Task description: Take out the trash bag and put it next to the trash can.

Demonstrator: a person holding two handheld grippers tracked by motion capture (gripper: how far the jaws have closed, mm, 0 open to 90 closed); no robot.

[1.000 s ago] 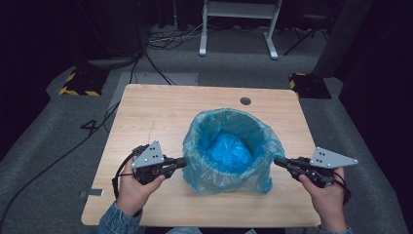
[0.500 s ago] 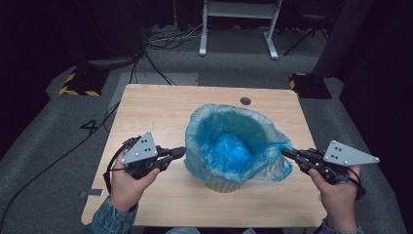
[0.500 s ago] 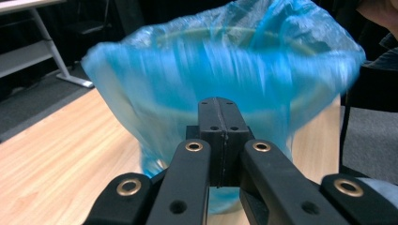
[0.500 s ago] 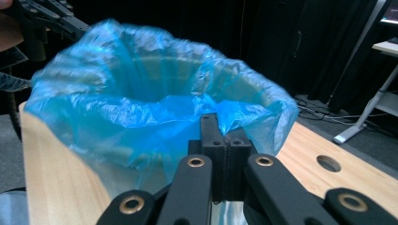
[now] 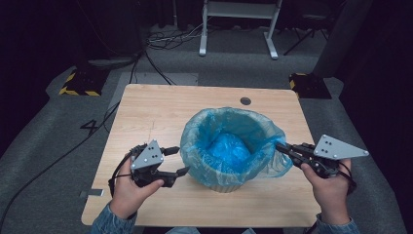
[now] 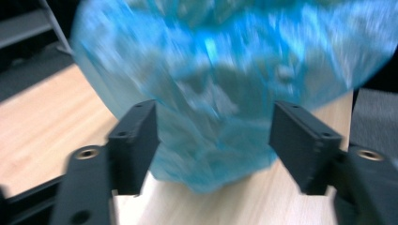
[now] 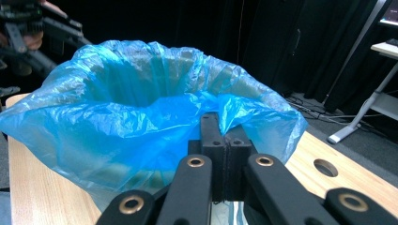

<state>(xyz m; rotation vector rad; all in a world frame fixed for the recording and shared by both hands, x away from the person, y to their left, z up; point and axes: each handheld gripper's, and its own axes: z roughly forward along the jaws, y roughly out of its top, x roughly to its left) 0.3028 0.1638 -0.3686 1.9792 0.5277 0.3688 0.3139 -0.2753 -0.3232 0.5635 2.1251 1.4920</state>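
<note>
1. Pinching the blue bag, the right gripper (image 5: 281, 146) has its two black jaws pressed tight together on a fold of the plastic at the bag's right edge. In the right gripper view the jaws meet with blue plastic (image 7: 220, 112) caught at their tips.
2. The left gripper (image 5: 176, 161) has its jaws spread wide apart. They hold nothing. In the left gripper view the blue bag (image 6: 225, 84) sits between and just past the two jaws, and it looks blurry.
3. A hand (image 5: 127, 192) holds the left gripper from below, and another hand (image 5: 332, 187) holds the right one. Both wear blue sleeves.
4. The blue bag (image 5: 229, 141) lines a round bin that stands on the wooden table (image 5: 146, 112), near the front middle. Its top is folded out over the rim.
5. A small round hole (image 5: 245, 101) sits in the table behind the bin.
</note>
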